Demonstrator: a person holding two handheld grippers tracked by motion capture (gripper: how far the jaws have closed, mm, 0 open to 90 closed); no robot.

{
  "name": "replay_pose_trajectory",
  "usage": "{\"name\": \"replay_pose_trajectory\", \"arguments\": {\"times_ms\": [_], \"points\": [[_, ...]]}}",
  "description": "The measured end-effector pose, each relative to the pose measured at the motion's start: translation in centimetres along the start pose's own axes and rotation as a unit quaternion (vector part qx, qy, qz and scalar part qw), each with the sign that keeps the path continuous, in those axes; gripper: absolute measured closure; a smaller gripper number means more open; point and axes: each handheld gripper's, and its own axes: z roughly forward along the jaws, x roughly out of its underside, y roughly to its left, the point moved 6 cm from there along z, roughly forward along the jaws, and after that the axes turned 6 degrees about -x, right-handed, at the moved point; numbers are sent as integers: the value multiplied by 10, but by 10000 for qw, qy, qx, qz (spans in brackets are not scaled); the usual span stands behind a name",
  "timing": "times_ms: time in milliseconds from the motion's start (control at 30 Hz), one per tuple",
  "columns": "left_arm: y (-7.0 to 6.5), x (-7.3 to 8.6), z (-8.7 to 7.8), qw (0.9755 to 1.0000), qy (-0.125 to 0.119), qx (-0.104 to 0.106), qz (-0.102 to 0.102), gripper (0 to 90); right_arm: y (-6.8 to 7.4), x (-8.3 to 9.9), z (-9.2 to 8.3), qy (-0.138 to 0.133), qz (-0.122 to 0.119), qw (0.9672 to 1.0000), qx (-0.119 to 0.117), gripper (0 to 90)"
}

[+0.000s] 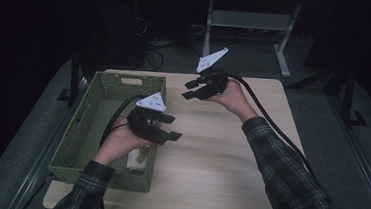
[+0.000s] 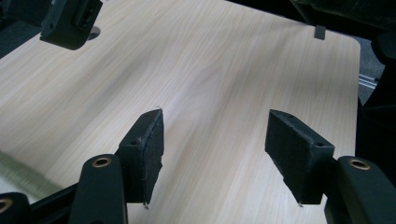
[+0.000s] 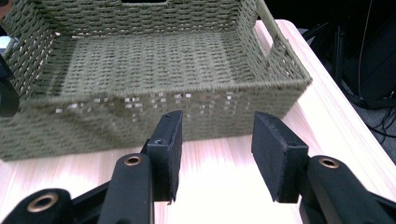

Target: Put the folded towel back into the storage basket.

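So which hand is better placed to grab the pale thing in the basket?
Left, probably. The left gripper hovers at the basket rim, right beside the pale thing, fingers open and empty. The right gripper is farther off over the table.

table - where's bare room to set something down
The table is bare wood right of the green basket, from the near edge up under the right tongs. The basket floor is mostly free; a pale item sits in its near corner, under the left tongs.
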Motion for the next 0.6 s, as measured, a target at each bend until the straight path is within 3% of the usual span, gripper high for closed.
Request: {"name": "replay_pose_trajectory", "arguments": {"times_ms": [267, 600], "points": [[-19, -11, 26, 9999, -93, 95, 53, 363, 1, 25, -18, -108, 62, 9999, 4, 494], [-43, -17, 58, 9994, -162, 250, 200, 300, 4, 62, -26, -167, 293, 9994, 87, 448]]}}
